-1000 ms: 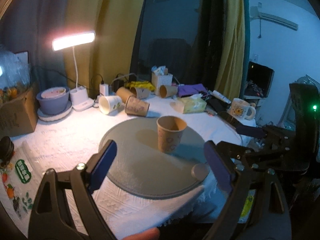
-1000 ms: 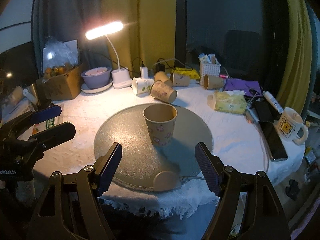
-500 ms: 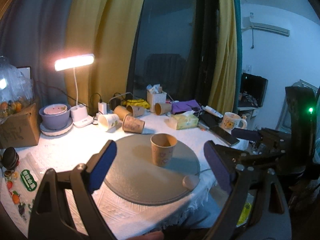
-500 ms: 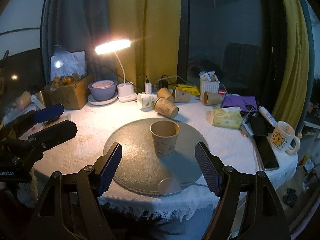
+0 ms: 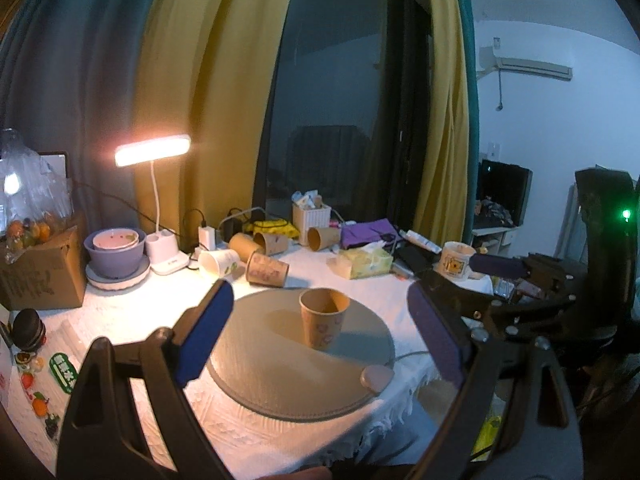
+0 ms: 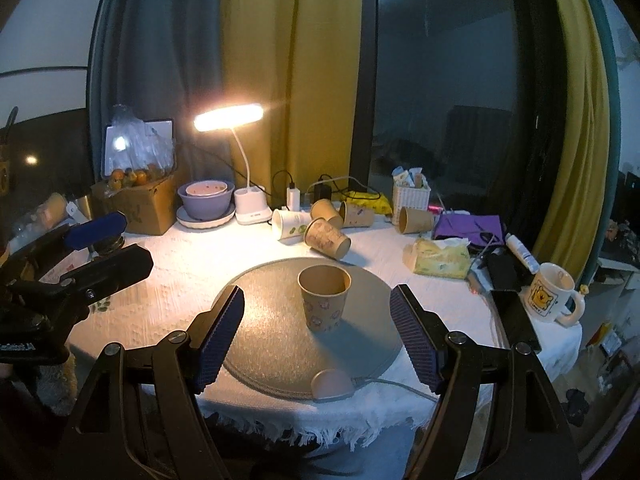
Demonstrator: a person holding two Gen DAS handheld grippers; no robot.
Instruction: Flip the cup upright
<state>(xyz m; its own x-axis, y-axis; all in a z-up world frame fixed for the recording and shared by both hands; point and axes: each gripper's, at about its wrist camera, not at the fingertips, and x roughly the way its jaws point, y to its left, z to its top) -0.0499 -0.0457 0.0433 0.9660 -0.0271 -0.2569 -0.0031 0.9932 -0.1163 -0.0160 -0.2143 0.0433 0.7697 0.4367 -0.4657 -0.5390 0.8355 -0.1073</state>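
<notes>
- The cup (image 6: 324,298) stands mouth-up on the round mat (image 6: 256,320), in the middle of the tabletop (image 6: 180,276).
- The left gripper (image 5: 320,336) and the right gripper (image 6: 316,336) are both wide and hold nothing.
- The cup looks light, so a bump could knock it over.

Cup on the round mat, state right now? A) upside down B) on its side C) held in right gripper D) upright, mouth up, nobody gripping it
D: the cup stands mouth-up on the round mat, with the right gripper and left gripper both open and clear of it.
</notes>
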